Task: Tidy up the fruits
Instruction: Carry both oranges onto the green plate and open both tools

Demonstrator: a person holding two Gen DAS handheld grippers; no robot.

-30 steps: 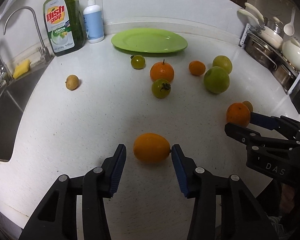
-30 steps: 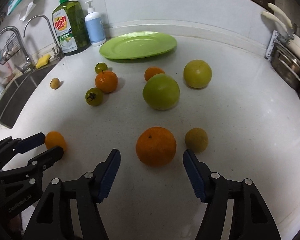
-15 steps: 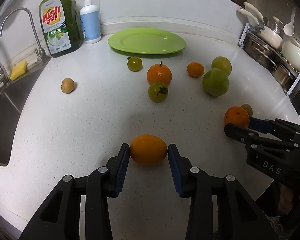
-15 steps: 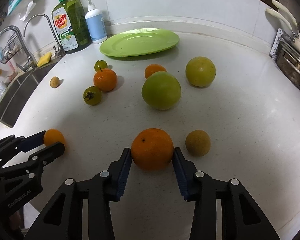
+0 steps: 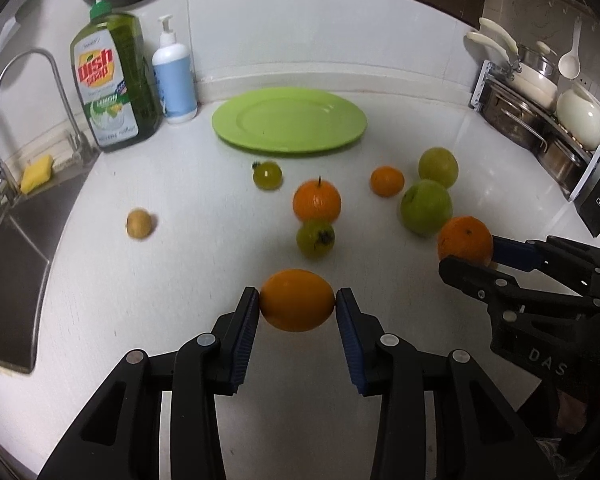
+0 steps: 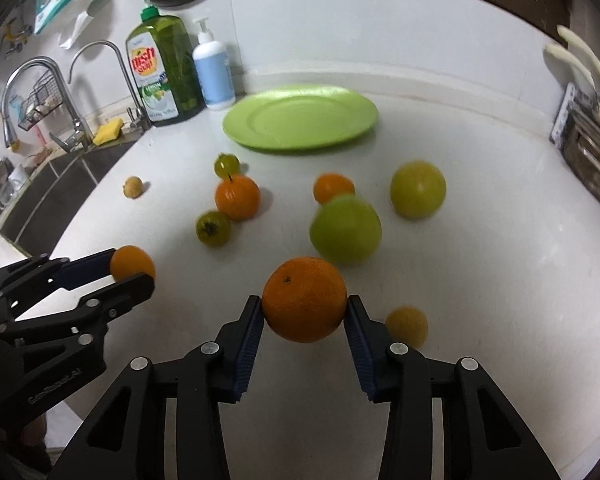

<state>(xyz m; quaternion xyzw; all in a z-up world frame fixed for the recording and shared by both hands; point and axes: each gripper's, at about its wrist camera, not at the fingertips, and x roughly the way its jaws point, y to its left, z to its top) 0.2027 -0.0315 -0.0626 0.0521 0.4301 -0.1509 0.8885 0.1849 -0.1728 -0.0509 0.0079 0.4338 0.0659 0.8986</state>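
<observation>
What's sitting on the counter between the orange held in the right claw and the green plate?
In the right wrist view, a large green fruit and a small orange fruit behind it lie between the held orange and the green plate.

Scattered between the hand-held grippers and the green plate (image 5: 289,125): a stemmed orange (image 5: 316,201), green persimmons (image 5: 315,237), a green apple (image 5: 425,207). Bare surface (image 5: 172,272) open on the left toward the sink (image 5: 8,248); dish soap bottle (image 5: 110,88) flanking the plate.

Left gripper (image 5: 296,308), right gripper (image 6: 305,312): black frames, blue ribbed jaws, silver screws, white lettering.
</observation>
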